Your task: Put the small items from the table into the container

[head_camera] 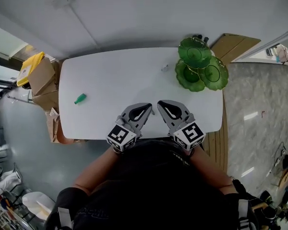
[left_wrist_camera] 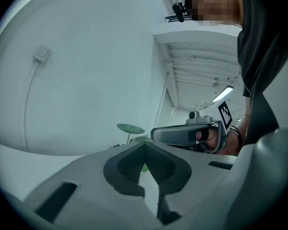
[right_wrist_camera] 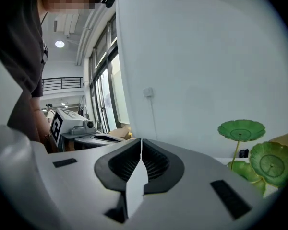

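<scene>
A white table [head_camera: 110, 71] stands on a grey floor, with cardboard boxes [head_camera: 43, 83] past its left edge. At the middle of the near edge the left tool [head_camera: 150, 110] and the right tool [head_camera: 160, 104] sit side by side, each with jaws closed together and nothing between them. A small green item [head_camera: 80, 98] lies well apart near the left edge, so the left tool is the nearer one; its long axis seems to run slantwise toward that edge. A pale speck [head_camera: 164, 68], possibly another item, lies just beside the green tiered container [head_camera: 201, 63] at the far right corner, nearer the right tool.
</scene>
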Motion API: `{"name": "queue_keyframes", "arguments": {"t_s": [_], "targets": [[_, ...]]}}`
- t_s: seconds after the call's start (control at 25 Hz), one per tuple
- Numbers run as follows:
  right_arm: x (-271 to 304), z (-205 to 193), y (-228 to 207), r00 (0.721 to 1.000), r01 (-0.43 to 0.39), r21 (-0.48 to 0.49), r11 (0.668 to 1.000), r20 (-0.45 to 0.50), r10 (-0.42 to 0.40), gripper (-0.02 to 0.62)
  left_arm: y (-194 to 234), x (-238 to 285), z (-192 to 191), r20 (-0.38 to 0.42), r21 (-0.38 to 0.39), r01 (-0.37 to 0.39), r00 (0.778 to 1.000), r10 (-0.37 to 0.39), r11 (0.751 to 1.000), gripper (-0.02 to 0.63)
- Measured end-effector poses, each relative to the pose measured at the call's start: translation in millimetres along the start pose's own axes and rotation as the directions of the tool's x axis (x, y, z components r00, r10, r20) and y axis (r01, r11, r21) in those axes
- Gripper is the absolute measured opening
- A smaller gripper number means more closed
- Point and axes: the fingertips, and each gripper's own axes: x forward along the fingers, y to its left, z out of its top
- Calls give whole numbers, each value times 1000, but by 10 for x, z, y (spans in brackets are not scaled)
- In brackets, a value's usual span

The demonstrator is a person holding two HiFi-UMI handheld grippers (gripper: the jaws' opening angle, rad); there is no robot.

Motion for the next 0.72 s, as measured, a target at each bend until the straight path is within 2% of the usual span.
{"name": "queue_keyframes", "arguments": {"t_s": [0.24,0.52,0.6,0.64,0.72], "targets": [[194,-614,-28,990,106,37,994,-96,-102,20,150,-146,-319,-74,-18,79,994,-80,997,6],[402,-1327,-12,967,153,56,987,-212,-138,21,249,-286,-423,-96,-34,123,987,-125,992,6],[470,-1542,-46,957,157,78,984,-260,-132,49,293,-309,-419,-99,-32,119,988,-122,992,8],[503,-1653,-69,949,161,84,983,-285,-130,92,313,-319,-425,-100,-32,116,988,-119,993,6],[553,-1879,-122,933,173,82,981,-334,-136,106,344,-345,-464,-106,-35,110,988,-113,993,6]]}}
